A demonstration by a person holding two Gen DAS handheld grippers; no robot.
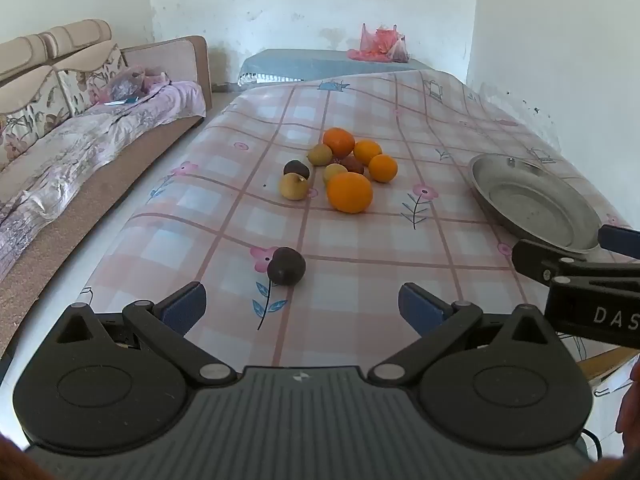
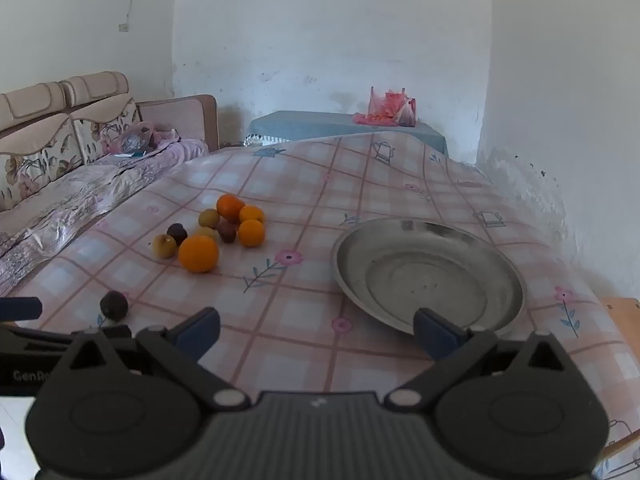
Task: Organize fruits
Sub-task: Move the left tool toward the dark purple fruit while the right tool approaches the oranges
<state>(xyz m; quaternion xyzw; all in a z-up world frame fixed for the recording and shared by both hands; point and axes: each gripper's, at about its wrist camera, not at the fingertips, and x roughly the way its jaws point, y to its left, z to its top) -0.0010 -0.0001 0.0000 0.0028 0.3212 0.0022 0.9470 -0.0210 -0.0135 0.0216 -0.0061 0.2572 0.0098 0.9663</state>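
Evidently unstarted: metal dish (image 2: 492, 256) empty, fruit pile (image 1: 344, 168) on tablecloth (image 1: 360, 288), both grippers spread wide, holding nothing.

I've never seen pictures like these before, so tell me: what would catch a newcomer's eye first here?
Probably the cluster of oranges and smaller fruits in the middle of the checked tablecloth, with one dark fruit lying apart, nearer the left tool. Next, the empty metal dish on the right side of the table, just ahead of the right tool. Both tools stand wide open, holding nothing.
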